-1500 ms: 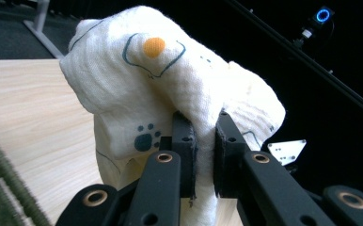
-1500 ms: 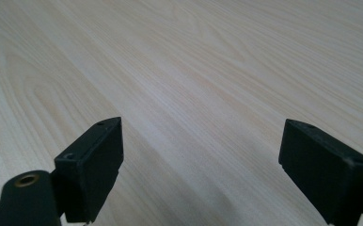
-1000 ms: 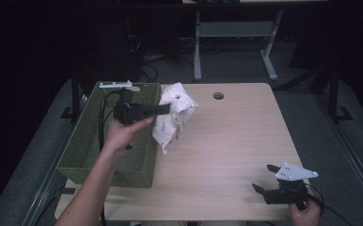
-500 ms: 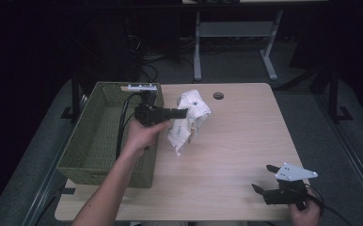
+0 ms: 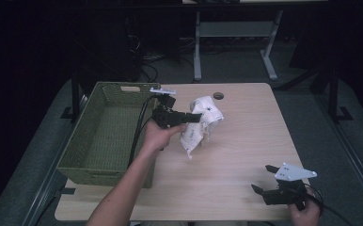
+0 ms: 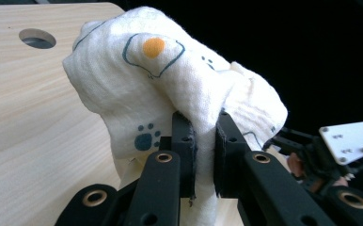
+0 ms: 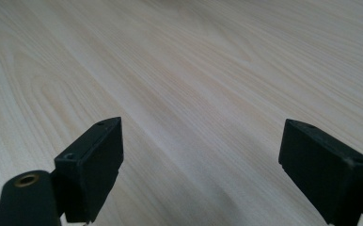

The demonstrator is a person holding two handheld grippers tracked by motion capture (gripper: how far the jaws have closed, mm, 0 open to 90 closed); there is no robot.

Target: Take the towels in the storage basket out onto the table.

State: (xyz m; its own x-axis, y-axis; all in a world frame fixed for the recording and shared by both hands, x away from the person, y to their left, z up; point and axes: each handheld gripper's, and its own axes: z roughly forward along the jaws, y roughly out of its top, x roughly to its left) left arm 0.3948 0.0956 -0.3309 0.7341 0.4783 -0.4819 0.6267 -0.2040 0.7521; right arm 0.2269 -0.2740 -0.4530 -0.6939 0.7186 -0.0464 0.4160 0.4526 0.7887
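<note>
Left gripper (image 5: 196, 117) clenched on a white printed cloth (image 5: 199, 127), a fold pinched between both pads; the cloth hangs off the jaws above the table (image 5: 245, 136), just right of the basket's rim, lower corner dangling toward the wood. Table: light wood, round cable hole (image 5: 218, 96) near the far edge. Green woven basket (image 5: 109, 132) sits on its left side, touching nothing held. Cloth print: paw marks and an orange dot (image 6: 153, 46). Right gripper (image 5: 264, 179) rests at the near right corner, jaws spread wide over bare wood, well apart from the cloth.
</note>
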